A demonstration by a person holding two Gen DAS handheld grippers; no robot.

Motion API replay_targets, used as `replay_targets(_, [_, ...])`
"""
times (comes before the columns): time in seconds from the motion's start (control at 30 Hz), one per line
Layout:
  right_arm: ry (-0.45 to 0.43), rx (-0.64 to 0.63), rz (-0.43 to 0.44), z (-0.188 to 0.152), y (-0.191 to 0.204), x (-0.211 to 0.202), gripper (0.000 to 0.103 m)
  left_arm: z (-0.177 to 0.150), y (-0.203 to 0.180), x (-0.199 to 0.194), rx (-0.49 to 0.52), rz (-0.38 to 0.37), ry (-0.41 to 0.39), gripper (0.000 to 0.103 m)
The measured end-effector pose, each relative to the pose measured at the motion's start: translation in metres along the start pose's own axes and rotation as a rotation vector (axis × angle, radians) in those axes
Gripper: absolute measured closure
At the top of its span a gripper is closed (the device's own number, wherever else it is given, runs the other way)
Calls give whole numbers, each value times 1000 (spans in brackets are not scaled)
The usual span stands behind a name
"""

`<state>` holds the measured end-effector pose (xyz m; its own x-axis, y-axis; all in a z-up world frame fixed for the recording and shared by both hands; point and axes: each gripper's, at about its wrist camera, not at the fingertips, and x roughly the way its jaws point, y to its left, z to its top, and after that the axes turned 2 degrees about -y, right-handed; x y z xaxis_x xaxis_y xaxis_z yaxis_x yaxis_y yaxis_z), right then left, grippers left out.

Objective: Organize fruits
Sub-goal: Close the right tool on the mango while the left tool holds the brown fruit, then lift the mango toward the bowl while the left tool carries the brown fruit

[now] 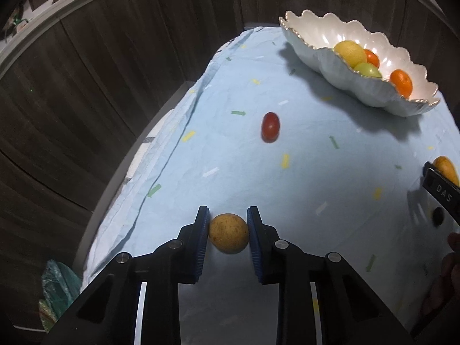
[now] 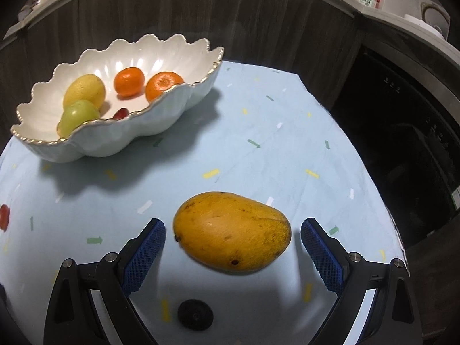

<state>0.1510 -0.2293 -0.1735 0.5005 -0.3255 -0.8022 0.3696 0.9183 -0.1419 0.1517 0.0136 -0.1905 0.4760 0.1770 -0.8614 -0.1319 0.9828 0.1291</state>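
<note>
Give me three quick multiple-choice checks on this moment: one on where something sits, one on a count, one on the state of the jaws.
1. Where is the mango?
A. in the bowl
B. on the tablecloth between the right gripper's open jaws
C. on the floor

2. How many orange tangerines lie in the bowl?
A. none
B. two
C. five

3. What is the left gripper doing?
A. closed on a small round yellow fruit
B. wide open over nothing
C. gripping the bowl

Answers: 1 B, the right gripper flanks it with gaps either side. 2 B, two show. 3 A, both pads touch the fruit.
</note>
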Motion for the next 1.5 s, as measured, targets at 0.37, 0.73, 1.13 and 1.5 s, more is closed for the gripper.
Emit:
replay_targets(0.37, [12,41,62,0,-6,6,23,2,-2,0,9,-3,2,76])
replay_targets(0.73, [21,51,91,-1,-10,1,26,2,-3,-9,19,-12,-27,76])
replay_targets(1.13, [-13,47,117,5,-10,-22,27,4,2,-28,19,-21,-64,76])
replay_targets(1.5, [-74,57,126,16,-16,-51,27,9,5,-55,15,-36,-126,76])
